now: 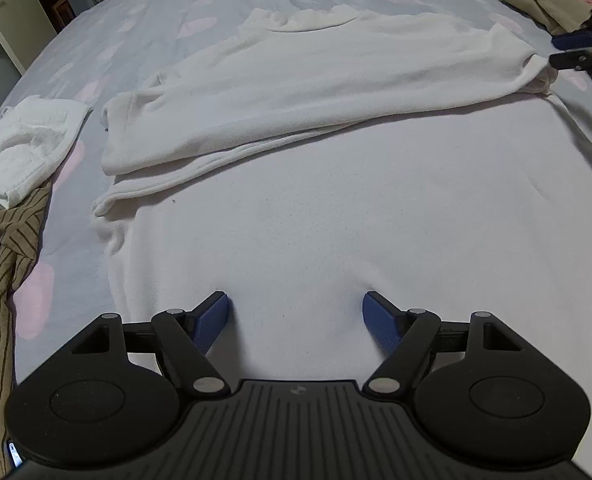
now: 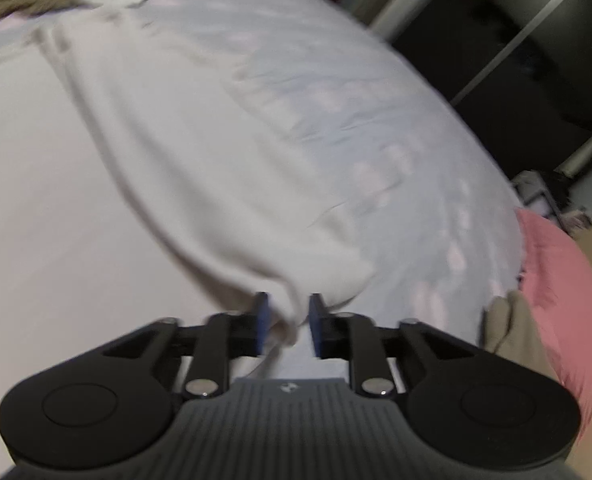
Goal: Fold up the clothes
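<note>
A white fleece garment (image 1: 336,200) lies spread on the bed, its far part folded over in a long band (image 1: 296,92). My left gripper (image 1: 296,308) is open and low over the near part, blue pads (image 1: 215,318) wide apart with only flat cloth between them. My right gripper (image 1: 568,50) sits at the right end of the fold. In the blurred right wrist view, my right gripper (image 2: 288,320) has a bunched corner of the white garment (image 2: 215,160) between its narrow-set pads, and creases run toward it.
The bed sheet (image 1: 175,20) is pale blue with pink spots. A white towel (image 1: 27,140) and a brown striped garment (image 1: 3,280) lie at the left. A beige garment (image 1: 536,0) and a pink pillow (image 2: 556,280) are at the right. A dark wardrobe (image 2: 516,60) stands beyond the bed.
</note>
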Motion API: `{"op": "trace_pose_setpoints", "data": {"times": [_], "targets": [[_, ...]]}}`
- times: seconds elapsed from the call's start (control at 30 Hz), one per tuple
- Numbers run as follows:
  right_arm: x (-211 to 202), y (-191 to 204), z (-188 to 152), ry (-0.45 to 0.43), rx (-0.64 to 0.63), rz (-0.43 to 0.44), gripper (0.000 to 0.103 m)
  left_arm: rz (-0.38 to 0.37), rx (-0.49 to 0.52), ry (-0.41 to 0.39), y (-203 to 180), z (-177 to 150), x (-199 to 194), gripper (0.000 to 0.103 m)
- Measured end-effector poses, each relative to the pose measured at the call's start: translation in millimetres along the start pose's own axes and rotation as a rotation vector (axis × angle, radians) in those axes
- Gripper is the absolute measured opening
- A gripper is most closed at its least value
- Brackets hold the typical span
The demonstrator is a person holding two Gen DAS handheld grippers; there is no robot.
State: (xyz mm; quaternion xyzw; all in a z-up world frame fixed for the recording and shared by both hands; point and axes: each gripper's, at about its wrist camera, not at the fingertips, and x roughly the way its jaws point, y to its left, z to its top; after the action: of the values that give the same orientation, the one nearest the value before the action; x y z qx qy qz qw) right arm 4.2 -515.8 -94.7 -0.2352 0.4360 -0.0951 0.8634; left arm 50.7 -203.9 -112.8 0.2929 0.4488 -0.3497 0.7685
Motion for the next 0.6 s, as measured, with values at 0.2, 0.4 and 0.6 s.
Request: {"op": "trace_pose_setpoints", "data": {"times": [0.2,0.4,0.6], "targets": [[2.9,6.1,-7.9,0.027,-0.02,0.02,0.002,0.008,-0.009,0.004,7.7,-10.8,-9.0,0.071],[-10.7,6.3,-14.3,0.005,-0.012,0.016,0.001,0.027,-0.016,0.007,15.6,-23.9,-19.9,0.07],[-9.2,14.0,-24.7,0.034,-0.02,0.039,0.001,0.04,0.011,0.001,15.6,-33.6,-28.7,0.069]]}}
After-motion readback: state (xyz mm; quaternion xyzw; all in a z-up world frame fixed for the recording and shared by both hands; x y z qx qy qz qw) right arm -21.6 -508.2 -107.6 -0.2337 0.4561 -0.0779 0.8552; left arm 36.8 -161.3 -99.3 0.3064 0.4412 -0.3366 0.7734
